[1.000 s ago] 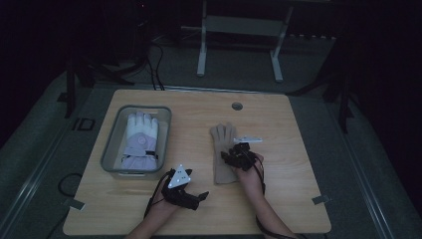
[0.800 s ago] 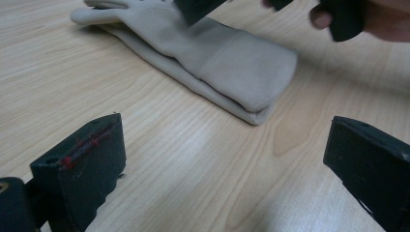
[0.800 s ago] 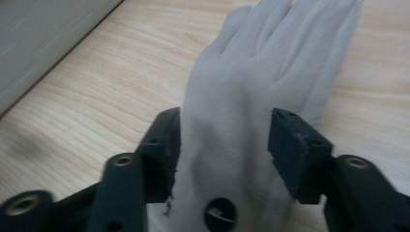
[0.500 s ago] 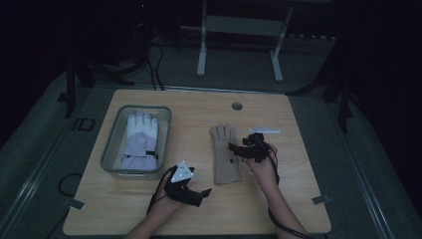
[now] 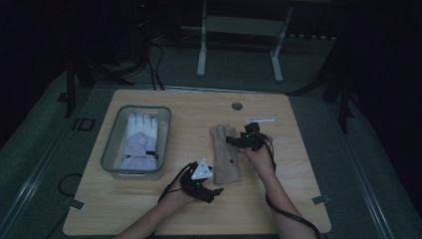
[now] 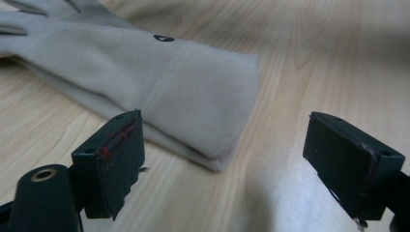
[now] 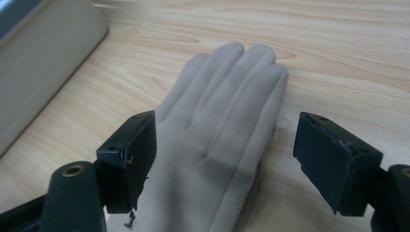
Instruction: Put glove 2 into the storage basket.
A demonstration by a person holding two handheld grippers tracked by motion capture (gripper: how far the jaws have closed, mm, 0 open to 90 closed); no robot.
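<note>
Soft beige suede-like glove point(image 5: 226, 159) flat on pale wood-grain table point(image 5: 298, 164), left gripper point(image 6: 227, 154) and right gripper point(image 7: 225, 154) both gaping, empty.

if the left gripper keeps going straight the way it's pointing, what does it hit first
Most likely the cuff end of the beige glove, lying flat on the table just ahead of the left gripper. Its jaws stand open, nothing between them yet.

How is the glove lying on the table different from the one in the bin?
The beige glove lies flat on the bare wooden table; the white and lilac glove lies inside the grey bin. The beige glove looks thin and plain; the white and lilac glove looks bulkier, padded, with a dark strap. Both point their fingers away from the person.
</note>
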